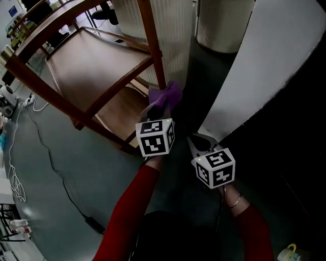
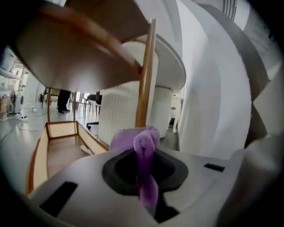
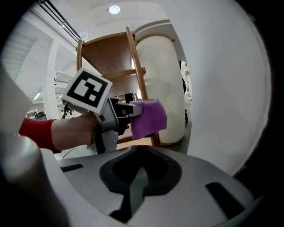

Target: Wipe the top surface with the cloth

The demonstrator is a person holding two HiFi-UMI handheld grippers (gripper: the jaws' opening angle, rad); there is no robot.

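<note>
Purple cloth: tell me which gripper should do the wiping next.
Left. The left gripper is shut on the purple cloth and sits close to a leg of the wooden shelf, nearer to it than the right gripper, whose jaws are together on nothing.

Dark floor, white ribbed column, white panel at rt, ceiling light on.

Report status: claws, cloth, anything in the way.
Left claw shut on cloth. Right claw shut, empty. Cloth beside shelf leg, not on the top. White panel close at right.
</note>
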